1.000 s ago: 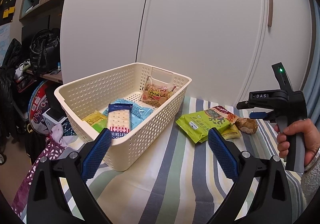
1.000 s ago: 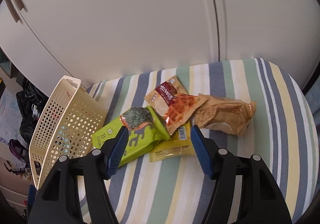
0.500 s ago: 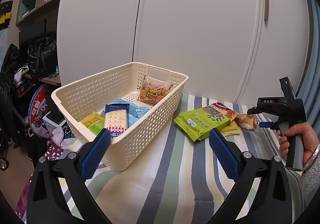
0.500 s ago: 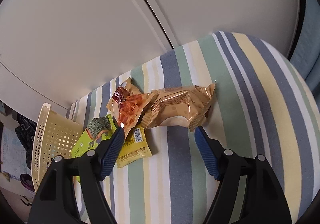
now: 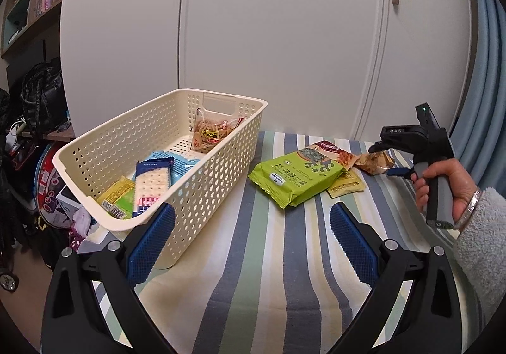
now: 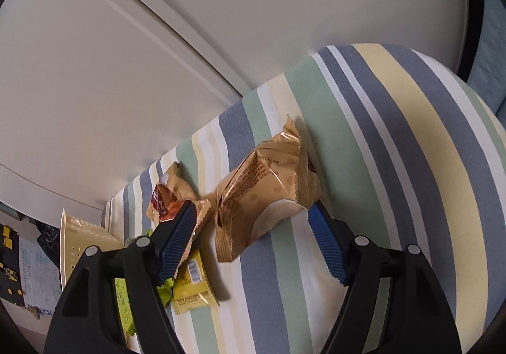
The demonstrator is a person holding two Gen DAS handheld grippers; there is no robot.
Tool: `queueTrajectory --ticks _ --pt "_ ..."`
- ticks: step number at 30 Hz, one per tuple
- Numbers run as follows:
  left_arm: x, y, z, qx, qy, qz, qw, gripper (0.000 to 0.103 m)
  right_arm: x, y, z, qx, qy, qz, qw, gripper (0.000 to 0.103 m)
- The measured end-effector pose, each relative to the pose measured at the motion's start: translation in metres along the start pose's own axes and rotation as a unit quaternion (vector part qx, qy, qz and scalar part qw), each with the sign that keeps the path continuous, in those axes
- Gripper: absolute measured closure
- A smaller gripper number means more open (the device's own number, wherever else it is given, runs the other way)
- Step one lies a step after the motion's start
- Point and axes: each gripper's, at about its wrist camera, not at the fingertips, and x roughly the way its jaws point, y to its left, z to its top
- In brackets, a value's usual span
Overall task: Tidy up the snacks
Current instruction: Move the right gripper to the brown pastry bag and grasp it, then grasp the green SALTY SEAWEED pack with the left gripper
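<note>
In the centre of the right wrist view, the tan snack packet (image 6: 268,192) lay on the striped tablecloth (image 6: 411,164), straight ahead of the right gripper (image 6: 251,229), whose blue pads stood apart with nothing between them yet. The packet's long axis ran from the lower left of the frame toward the upper right — slanted across the gap, not square to it — and its lower end already sat between the two fingertips, the right pad just beside its pale printed corner. Left of it in that frame lay the red-and-orange packet (image 6: 167,202), touching the left pad's outer side, with the yellow packet (image 6: 193,284) below and a sliver of the green packet (image 6: 121,297) behind the finger.

In the left wrist view, the left gripper (image 5: 249,238) was also spread and empty at the bottom of the frame, near the cream basket (image 5: 196,196) at centre left, which held several snacks. The tan packet was at the right of that frame, well apart from the left gripper. The right one was plainly nearer — closing would probably want a slight turn to meet the packet across its narrow width.
</note>
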Motion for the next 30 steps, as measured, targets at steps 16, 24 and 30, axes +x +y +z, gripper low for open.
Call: queueTrajectory --ticks 16,24,30 --pt "0.034 -0.038 0.010 0.092 0.078 -0.067 0.9904 0.003 0.055 0.053 0.022 -0.111 -0.008 -0.151 0.982 0.025" --pt "0.065 -0.053 0.028 0.127 0.095 -0.075 0.9845 0.003 0.050 0.045 0.008 -0.132 -0.006 -0.138 0.982 0.030" --pt "0.089 -0.056 0.040 0.132 0.105 -0.077 0.9827 0.003 0.031 0.024 0.007 -0.136 -0.007 -0.134 0.981 0.031"
